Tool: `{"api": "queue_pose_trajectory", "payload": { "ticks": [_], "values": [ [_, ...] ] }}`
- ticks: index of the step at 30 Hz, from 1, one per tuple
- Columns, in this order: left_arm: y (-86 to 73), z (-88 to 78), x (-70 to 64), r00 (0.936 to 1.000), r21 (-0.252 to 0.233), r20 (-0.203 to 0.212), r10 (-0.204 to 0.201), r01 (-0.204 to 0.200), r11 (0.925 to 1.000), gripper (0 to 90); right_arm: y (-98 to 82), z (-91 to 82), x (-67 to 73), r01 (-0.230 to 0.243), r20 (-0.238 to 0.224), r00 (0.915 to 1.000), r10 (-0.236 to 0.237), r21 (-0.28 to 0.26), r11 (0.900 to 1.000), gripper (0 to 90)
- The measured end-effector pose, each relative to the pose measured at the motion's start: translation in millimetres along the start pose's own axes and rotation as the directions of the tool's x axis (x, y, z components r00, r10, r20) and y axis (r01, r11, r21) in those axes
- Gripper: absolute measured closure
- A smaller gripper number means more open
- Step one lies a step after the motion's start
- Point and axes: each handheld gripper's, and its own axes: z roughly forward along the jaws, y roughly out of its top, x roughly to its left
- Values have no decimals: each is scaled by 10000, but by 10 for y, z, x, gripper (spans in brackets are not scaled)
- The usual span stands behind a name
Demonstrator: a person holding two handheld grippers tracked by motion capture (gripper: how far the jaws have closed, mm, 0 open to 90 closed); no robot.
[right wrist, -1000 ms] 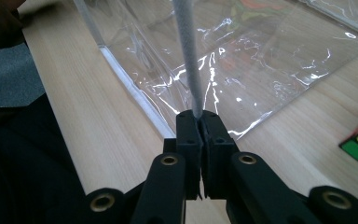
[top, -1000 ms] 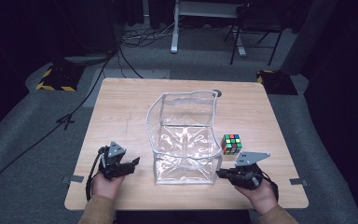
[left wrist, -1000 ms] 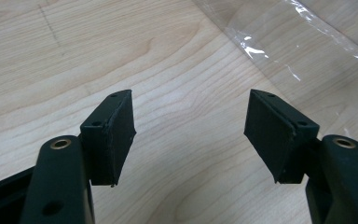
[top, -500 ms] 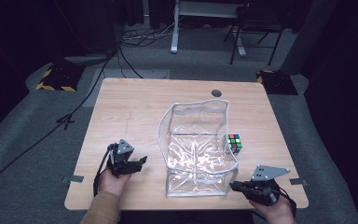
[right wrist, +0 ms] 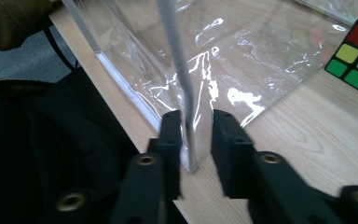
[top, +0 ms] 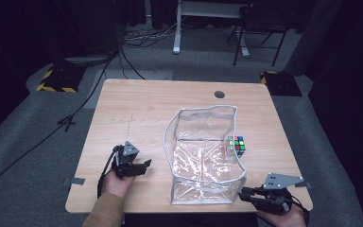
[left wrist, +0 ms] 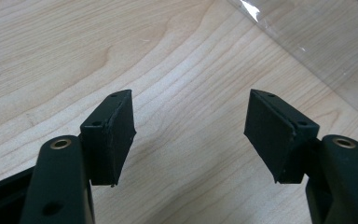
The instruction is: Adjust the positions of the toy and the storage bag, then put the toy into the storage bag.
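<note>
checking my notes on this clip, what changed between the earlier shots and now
The clear bag was dragged toward the person's edge of the table and to the right by the right gripper, which held its corner edge. The jaws have just been opening, and the edge stands between them with a gap on one side. The cube now sits beside the bag's far half. The left gripper stayed open and hardly moved.

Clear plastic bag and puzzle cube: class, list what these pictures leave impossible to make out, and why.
- Puzzle cube, high view: its left side sits behind the clear plastic bag; glare blurs it.
- Cube, right hand-held gripper view: cut off by the frame's right edge.
- Bag seam between the jaws: contact with the left pad unclear.
</note>
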Motion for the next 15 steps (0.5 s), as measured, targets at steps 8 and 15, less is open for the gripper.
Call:
{"api": "queue_pose_trajectory", "payload": {
  "ticks": [8,15],
  "values": [
    [-13,38,26,10000,351,40,-72,71,9994,333,29,-174,-112,-81,246,9997,84,-124,9999,574],
    [-19,35,28,9999,413,-110,-51,56,9991,333,120,-240,-302,-606,1373,9885,631,-224,9979,513]
  ]
}}
